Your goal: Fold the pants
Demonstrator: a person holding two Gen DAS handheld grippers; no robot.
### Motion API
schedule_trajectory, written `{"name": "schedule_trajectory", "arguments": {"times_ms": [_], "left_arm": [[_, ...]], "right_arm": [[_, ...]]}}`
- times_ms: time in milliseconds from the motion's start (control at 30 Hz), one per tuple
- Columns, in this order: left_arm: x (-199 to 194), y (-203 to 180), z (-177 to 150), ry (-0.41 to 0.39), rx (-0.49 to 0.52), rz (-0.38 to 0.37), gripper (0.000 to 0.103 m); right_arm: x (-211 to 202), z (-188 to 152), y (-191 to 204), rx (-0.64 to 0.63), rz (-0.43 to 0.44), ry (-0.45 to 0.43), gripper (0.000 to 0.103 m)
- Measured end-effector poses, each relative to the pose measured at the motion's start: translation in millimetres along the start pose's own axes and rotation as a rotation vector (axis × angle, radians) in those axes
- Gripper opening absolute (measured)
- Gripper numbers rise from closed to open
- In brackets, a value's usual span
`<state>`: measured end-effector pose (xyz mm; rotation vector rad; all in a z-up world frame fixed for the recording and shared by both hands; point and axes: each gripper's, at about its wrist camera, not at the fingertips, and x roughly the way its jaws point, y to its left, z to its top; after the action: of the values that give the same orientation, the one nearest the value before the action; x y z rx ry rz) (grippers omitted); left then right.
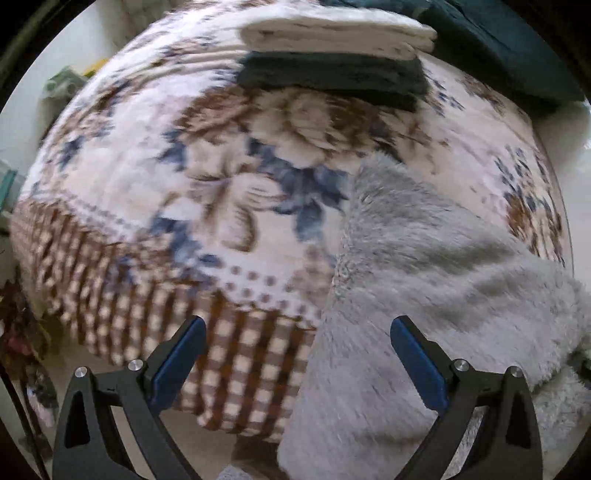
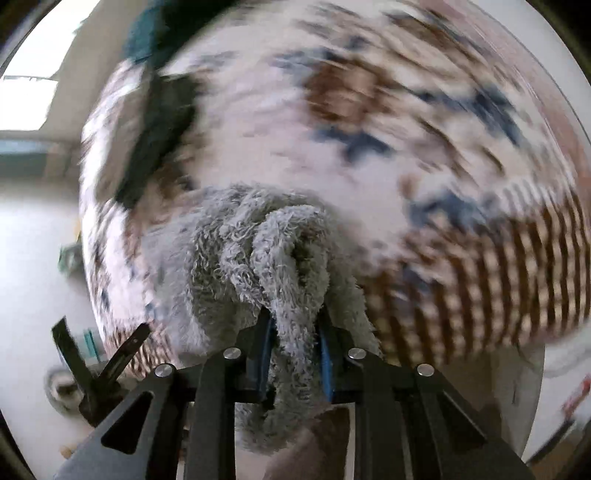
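Observation:
The grey fluffy pants (image 1: 424,295) hang over the near right side of a bed with a floral blanket (image 1: 184,166). My left gripper (image 1: 298,332) is open and empty, its right finger over the grey fabric, its left finger over the checked blanket border. My right gripper (image 2: 295,332) is shut on a bunched fold of the grey pants (image 2: 280,258) and holds it above the bed; this view is blurred by motion.
A folded white item (image 1: 332,33) sits on a folded dark green item (image 1: 332,77) at the far side of the bed. A dark teal pillow (image 1: 498,48) lies at the back right. The light floor (image 2: 33,258) shows beside the bed.

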<state>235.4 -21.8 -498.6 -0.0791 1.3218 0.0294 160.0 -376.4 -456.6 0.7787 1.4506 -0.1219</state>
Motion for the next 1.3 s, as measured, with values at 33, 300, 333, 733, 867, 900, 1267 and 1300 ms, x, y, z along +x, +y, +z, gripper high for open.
{"name": "schedule_trajectory", "arguments": {"times_ms": [33,300,333,733,867,900,1267,1300], "left_arm": [[11,-8,1,0.025,0.025,-0.020,0.102],[25,-33,4,0.068,0.106,-0.034,0.102],[25,-33,6,0.062,0.105,-0.039,0.102],[67,-64,39,0.125,0.235,-0.032,0.102],[38,-62,49,0.087,0.216,-0.120,0.102],[36,-61,54,0.086,0.203,-0.143,0.102],[113,-51,111,0.149,0.076,-0.235,0.038],[120,-46,112,0.160,0.054,-0.241,0.038]], "right_arm": [[14,7,-11,-0.008,-0.040,0.025,0.048],[24,3,-53,0.155,-0.002,0.007,0.082],[23,-3,-48,0.149,0.041,0.003,0.086],[94,-54,-86,0.190,-0.031,0.259,0.047],[47,-29,-67,0.141,0.057,0.125,0.070],[41,-22,-63,0.140,0.085,0.099,0.070],[102,82,-15,-0.038,-0.045,0.037,0.018],[106,85,-18,-0.019,-0.038,0.047,0.018]]}}
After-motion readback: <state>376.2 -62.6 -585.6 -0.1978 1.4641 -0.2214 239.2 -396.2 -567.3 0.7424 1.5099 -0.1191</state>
